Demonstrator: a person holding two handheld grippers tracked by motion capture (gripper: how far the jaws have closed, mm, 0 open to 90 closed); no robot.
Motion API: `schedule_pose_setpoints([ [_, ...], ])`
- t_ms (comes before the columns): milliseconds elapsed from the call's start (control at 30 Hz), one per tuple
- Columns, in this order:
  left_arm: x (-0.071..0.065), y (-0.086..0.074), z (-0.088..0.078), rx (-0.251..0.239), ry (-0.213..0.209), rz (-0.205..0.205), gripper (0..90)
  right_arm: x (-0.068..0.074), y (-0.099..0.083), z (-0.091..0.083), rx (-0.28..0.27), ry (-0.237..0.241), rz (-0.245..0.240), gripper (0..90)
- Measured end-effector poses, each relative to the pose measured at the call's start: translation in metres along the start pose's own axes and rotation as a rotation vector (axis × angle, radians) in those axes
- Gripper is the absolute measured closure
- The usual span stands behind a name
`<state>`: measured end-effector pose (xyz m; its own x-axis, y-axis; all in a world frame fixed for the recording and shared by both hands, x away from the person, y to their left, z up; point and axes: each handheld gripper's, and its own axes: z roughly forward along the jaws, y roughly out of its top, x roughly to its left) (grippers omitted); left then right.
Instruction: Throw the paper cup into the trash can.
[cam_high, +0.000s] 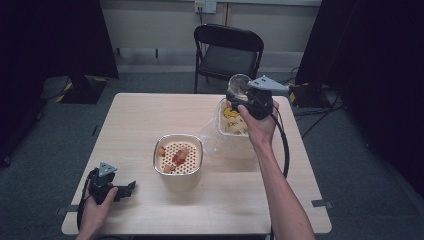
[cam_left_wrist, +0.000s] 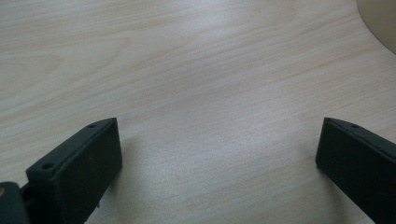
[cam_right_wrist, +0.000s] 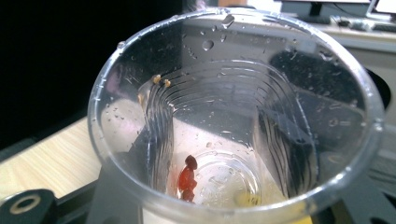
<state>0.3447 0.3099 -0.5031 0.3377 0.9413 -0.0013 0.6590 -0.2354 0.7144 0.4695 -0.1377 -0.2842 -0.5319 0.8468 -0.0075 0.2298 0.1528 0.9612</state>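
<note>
My right tongs (cam_high: 239, 95) squeeze a clear cup (cam_right_wrist: 233, 112) above the far right of the table (cam_high: 140, 115). Red bits (cam_right_wrist: 187, 177) stick inside it; its base is cut off. My left tongs (cam_left_wrist: 217, 154) rest open, empty.

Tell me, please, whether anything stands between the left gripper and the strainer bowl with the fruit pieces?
Nothing visible does. The left gripper rests open on the bare wooden table, and the stretch of tabletop between it and the strainer bowl holds nothing. The right gripper holds the clear plastic cup farther off, above the plastic bag.
</note>
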Motion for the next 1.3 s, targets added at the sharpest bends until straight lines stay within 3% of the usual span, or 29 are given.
schedule_pose_setpoints([
  [200, 0.0, 0.0, 0.0, 0.0, -0.001, 0.0, 0.0, -0.019, -0.007, 0.003, 0.048, -0.037, 0.025, 43.5],
  [333, 0.0, 0.0, 0.0, -0.001, -0.001, -0.001, 0.0, -0.026, -0.01, 0.007, 0.066, -0.076, 0.056, 31.0],
  [433, 0.0, 0.0, 0.0, 0.0, -0.001, 0.0, 0.0, -0.027, -0.01, 0.011, 0.084, -0.082, 0.051, 21.5],
  [600, 0.0, 0.0, 0.0, 0.0, 0.0, 0.0, 0.0, -0.029, -0.01, 0.013, 0.113, -0.078, 0.054, 14.9],
  [1000, 0.0, 0.0, 0.0, 0.0, -0.001, -0.001, 0.0, -0.027, -0.018, 0.0, 0.115, -0.041, 0.05, 14.4],
  [1300, 0.0, 0.0, 0.0, -0.001, -0.001, -0.001, 0.0, -0.019, -0.042, -0.032, 0.127, -0.032, 0.035, 14.6],
])
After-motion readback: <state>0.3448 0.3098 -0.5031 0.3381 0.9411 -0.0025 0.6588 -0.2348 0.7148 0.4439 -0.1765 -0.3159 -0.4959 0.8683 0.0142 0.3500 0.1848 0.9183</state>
